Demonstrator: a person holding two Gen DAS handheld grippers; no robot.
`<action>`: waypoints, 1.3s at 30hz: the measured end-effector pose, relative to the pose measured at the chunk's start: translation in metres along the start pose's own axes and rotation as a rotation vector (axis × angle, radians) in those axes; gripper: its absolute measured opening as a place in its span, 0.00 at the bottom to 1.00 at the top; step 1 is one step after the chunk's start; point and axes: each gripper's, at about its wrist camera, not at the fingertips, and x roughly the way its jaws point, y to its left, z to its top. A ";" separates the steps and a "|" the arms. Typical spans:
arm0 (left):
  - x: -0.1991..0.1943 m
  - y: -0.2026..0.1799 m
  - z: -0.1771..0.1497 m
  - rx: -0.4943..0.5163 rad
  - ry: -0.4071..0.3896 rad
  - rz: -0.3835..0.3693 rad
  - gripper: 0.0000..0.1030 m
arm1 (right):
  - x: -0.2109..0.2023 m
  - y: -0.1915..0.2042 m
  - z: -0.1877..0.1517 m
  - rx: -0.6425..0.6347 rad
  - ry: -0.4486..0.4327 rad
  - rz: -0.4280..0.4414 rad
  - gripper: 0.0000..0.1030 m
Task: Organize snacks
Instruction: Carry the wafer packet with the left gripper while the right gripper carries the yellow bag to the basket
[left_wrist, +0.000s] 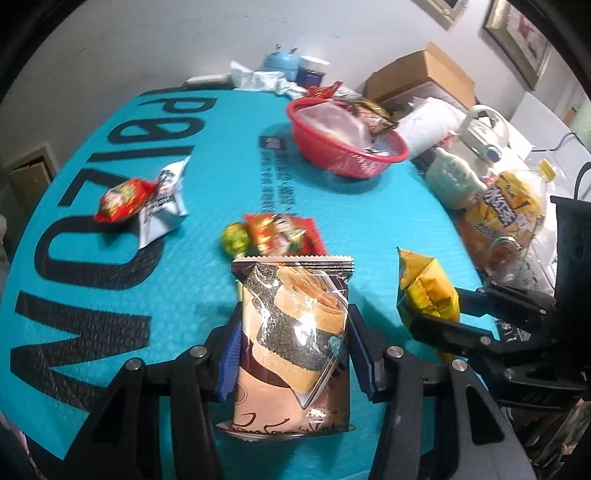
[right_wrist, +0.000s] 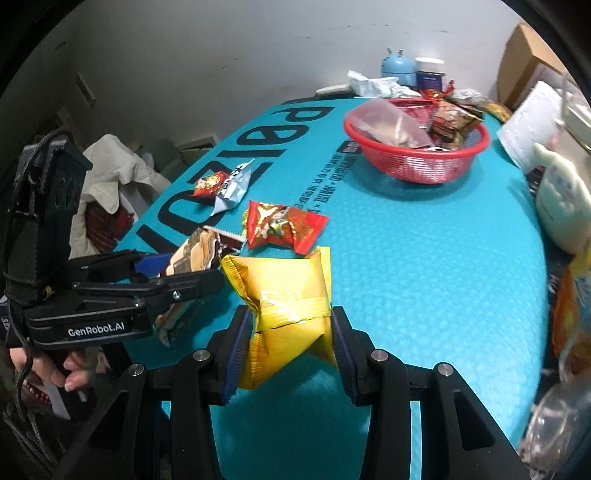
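Both claws grip snacks above the teal tabletop (left_wrist: 207, 177): left claw (left_wrist: 291, 354) pinches a striped wafer-roll packet (left_wrist: 291, 332), right claw (right_wrist: 290, 347) a gold foil pouch (right_wrist: 284, 295). To finish well, carry each over the red basket (right_wrist: 417, 162) far ahead before releasing, clearing the loose red wrappers (right_wrist: 284, 225) between.

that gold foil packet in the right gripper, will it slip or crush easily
The gold foil packet looks puffed and creased, so it probably dents under the right gripper. Its shiny foil may be slippery. It seems light, held clear above the teal mat.

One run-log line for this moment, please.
left hand-held gripper: shut on biscuit pack | right hand-held gripper: shut on gold packet | red basket: ahead
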 end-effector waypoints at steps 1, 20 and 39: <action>0.000 -0.004 0.001 0.008 -0.003 -0.007 0.49 | -0.003 -0.001 -0.001 0.006 -0.004 -0.003 0.41; -0.030 -0.055 0.061 0.149 -0.154 -0.108 0.49 | -0.048 -0.027 0.026 0.030 -0.109 -0.092 0.41; -0.048 -0.089 0.129 0.233 -0.312 -0.171 0.49 | -0.096 -0.038 0.090 -0.007 -0.287 -0.218 0.41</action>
